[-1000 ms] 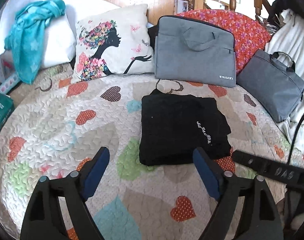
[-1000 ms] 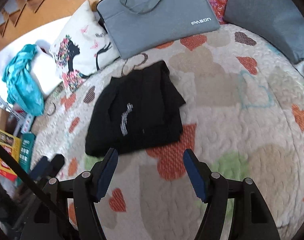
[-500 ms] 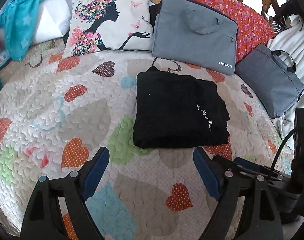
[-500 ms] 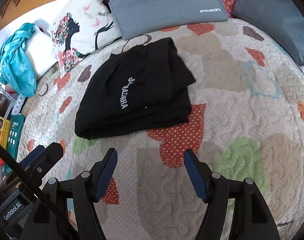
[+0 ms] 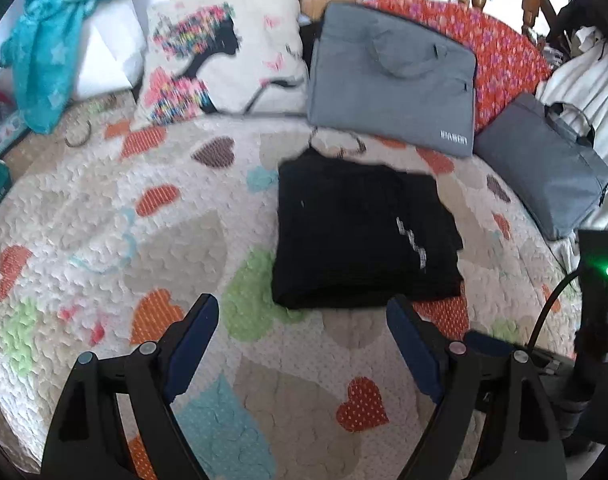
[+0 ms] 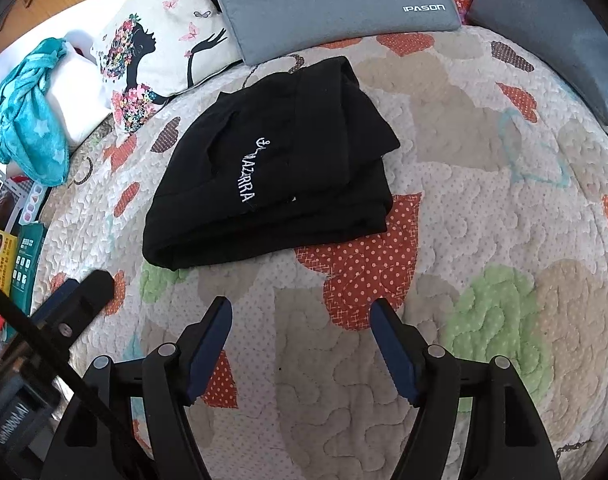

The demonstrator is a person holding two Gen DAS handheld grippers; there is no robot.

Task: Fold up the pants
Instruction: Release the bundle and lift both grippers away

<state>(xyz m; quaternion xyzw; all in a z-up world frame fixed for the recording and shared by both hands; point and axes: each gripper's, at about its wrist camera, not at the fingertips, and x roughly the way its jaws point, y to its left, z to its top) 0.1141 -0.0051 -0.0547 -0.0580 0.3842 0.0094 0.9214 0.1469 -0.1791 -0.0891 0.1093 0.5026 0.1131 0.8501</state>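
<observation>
Both views have shifted slightly, left tool (image 5: 300,344) and right tool (image 6: 300,344) gaping wide and empty just short of the folded pants (image 6: 272,168) on the quilt (image 6: 484,220), so ease away without snagging its near edge.

1. Both views: bright, even daylight with soft, faint shadows.
2. Left wrist view: motion blur throughout; the pillow (image 5: 220,52) print and bag (image 5: 392,76) logo are smeared.
3. Right wrist view: sharp; lettering on the pants (image 6: 272,168) is legible.
4. Fisheye distortion bends the quilt (image 6: 484,208) into a dome; the corners are dark.
5. The white fabric (image 5: 584,68) at upper right is overexposed.
</observation>
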